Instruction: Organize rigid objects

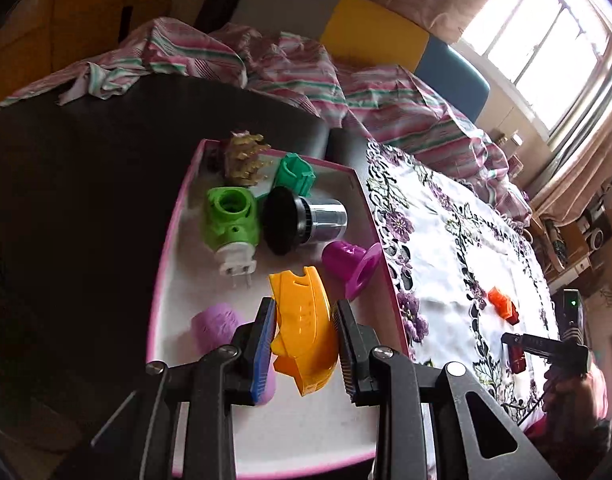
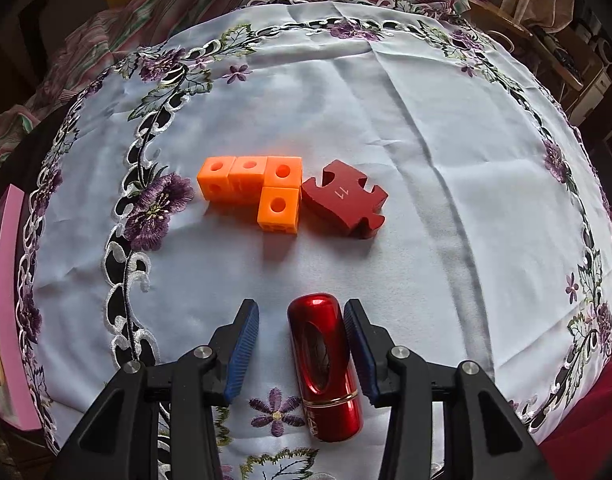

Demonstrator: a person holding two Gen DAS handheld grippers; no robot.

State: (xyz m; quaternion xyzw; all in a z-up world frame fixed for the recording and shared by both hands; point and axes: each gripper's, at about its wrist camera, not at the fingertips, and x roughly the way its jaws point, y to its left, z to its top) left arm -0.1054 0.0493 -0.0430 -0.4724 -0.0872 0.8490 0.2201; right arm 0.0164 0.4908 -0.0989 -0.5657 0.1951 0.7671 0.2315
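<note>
1. The left gripper [image 1: 304,344] clamps a yellow curved plastic piece [image 1: 304,332] over the pink-rimmed tray [image 1: 168,240].
2. In the tray lie a green plug-shaped piece [image 1: 230,220], a black-and-silver lens [image 1: 302,220] and a purple cup [image 1: 351,266].
3. The right gripper [image 2: 302,344] stands partly open around a red metal cylinder [image 2: 323,368] on the white embroidered cloth [image 2: 425,160]; only its right pad touches.
4. Orange cubes [image 2: 252,184] and a dark red puzzle block [image 2: 343,200] lie beyond.

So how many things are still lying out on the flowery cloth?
3: the orange cube block mid-cloth, the dark red puzzle piece touching its right side, and the red metal cylinder nearest, between the right tool's fingers.
</note>
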